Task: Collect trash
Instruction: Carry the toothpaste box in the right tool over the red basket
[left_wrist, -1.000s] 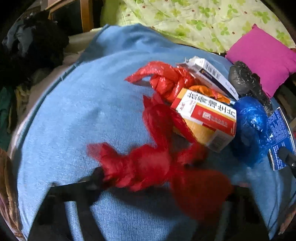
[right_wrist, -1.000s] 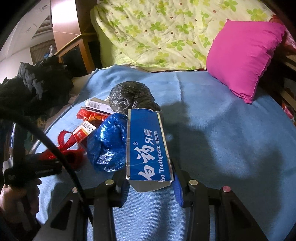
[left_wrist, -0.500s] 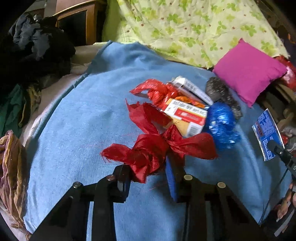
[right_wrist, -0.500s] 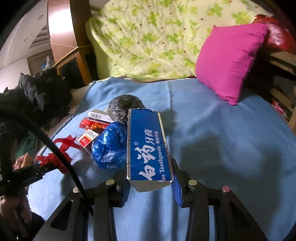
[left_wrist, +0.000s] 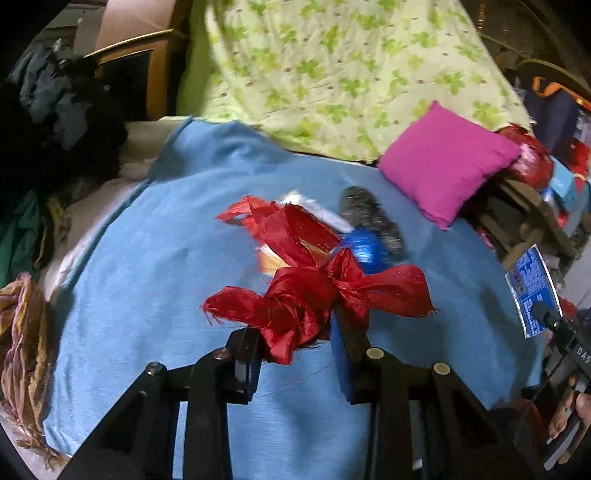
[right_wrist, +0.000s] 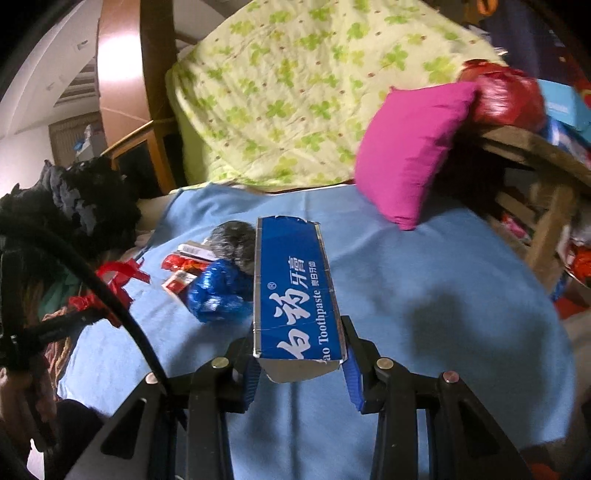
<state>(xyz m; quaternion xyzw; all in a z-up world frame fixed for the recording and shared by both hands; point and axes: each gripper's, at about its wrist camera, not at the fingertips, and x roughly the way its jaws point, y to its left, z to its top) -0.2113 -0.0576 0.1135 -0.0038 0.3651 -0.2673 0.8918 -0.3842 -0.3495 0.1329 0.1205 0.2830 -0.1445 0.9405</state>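
My left gripper (left_wrist: 295, 343) is shut on a crumpled red ribbon (left_wrist: 314, 295), lifted above the blue bedspread (left_wrist: 147, 266). My right gripper (right_wrist: 299, 354) is shut on a blue toothpaste box (right_wrist: 295, 291), held up over the same bedspread (right_wrist: 424, 295). More trash lies on the bed in a pile: a blue foil ball (right_wrist: 218, 291), a black crumpled bag (right_wrist: 231, 243), red wrappers (right_wrist: 177, 262) and small boxes (right_wrist: 194, 251). In the left wrist view the pile shows behind the ribbon, with the blue ball (left_wrist: 365, 247) and black bag (left_wrist: 369, 218).
A magenta pillow (right_wrist: 410, 147) and a green-patterned quilt (right_wrist: 295, 92) lie at the bed's far end. Dark clothes (right_wrist: 74, 199) are heaped at the left. A wooden rack (right_wrist: 543, 192) with cluttered items stands at the right. A black cable (right_wrist: 110, 306) crosses the right wrist view.
The left gripper closed on the red ribbon and lifted it off the bed. The right gripper rose and pulled back with the toothpaste box; the trash pile looks farther away in both views.
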